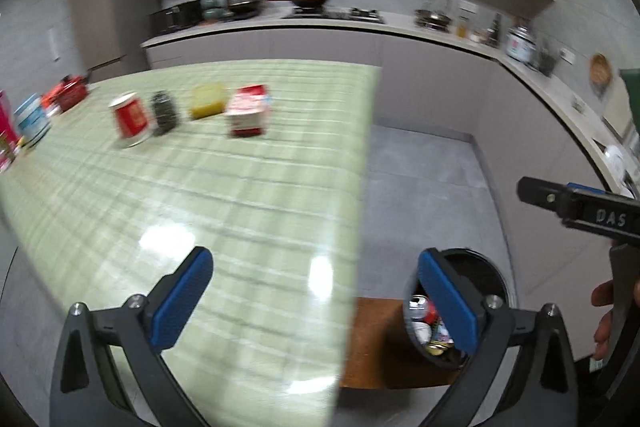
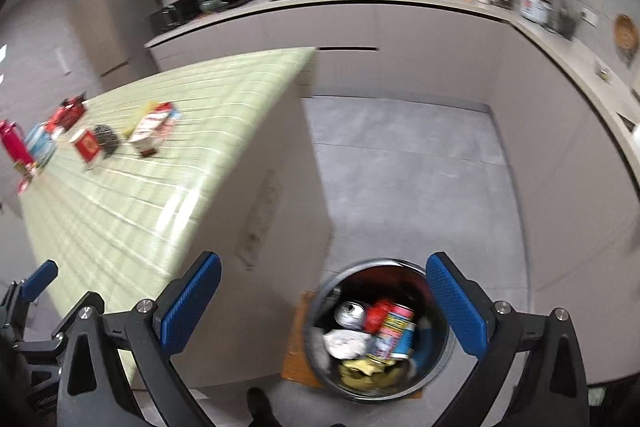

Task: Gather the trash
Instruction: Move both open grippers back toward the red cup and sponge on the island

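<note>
A round dark trash bin stands on the floor beside the table, holding cans, crumpled paper and wrappers. My right gripper is open and empty above it. My left gripper is open and empty over the near corner of the green table; the bin shows behind its right finger. On the table stand a red-and-white carton, a yellow tub, a dark jar and a red can. The same carton shows in the right wrist view.
More containers stand at the table's far left end. A brown mat lies under the bin. Kitchen counters with pots run along the back and right walls. Grey floor lies between the table and the counters.
</note>
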A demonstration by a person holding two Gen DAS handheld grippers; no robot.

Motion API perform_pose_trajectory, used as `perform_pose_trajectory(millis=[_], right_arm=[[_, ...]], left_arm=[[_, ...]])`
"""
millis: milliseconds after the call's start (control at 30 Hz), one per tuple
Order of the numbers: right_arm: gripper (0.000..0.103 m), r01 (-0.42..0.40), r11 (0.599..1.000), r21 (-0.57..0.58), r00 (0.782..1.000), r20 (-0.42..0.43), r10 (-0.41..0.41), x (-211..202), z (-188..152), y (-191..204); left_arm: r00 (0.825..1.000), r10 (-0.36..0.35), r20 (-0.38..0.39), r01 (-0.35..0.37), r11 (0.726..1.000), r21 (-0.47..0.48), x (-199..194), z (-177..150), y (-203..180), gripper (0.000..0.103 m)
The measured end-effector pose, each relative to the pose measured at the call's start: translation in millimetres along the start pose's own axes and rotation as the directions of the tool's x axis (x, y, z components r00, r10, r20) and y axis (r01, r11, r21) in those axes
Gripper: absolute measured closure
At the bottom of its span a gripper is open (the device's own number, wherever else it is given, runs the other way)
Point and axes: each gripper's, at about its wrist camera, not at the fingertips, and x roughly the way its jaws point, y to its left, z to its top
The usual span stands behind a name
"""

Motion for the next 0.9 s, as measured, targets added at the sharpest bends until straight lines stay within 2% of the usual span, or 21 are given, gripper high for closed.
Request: perform_pose_trajectory(millis=[133,300,433,633,733,900], right_arm=[[0.000,-0.059,0.997,-0.050,0.998,0.011,0.059,9,5,40],[0.000,-0.133,0.988,-0.083,0.989,0.055,0.138,21,8,88],[0.000,-0.144,0.983,-0.111,0.988,0.033,0.149,33,13,122],[0.000,-0.106,0.983,-0.153,0.993,0.038,0.113,45,26,168],[0.000,-0.109,0.981,-0.161,0.992,0.041,0.117,53,36,190],[0.000,-0.106,0.981,-0.166,0.992,0.045,0.115,73,52,222]], left_arm=[[0.998,0.056,0.005,-0.055,0.995,-0.080,-4,-7,48,0.000],[0.996,0.077,0.034,-0.069,0.982,-0.178,-13,-17,99,0.001],[0.995,0.099,0.032,-0.091,0.974,-0.208,-6,-15,131,0.001],[0.993,0.115,0.027,-0.106,0.969,-0.223,15,-3,176,0.001],[0.994,0.109,0.022,-0.102,0.970,-0.220,28,5,196,0.001],[0.996,0.082,0.019,-0.076,0.974,-0.213,45,20,222,0.008]])
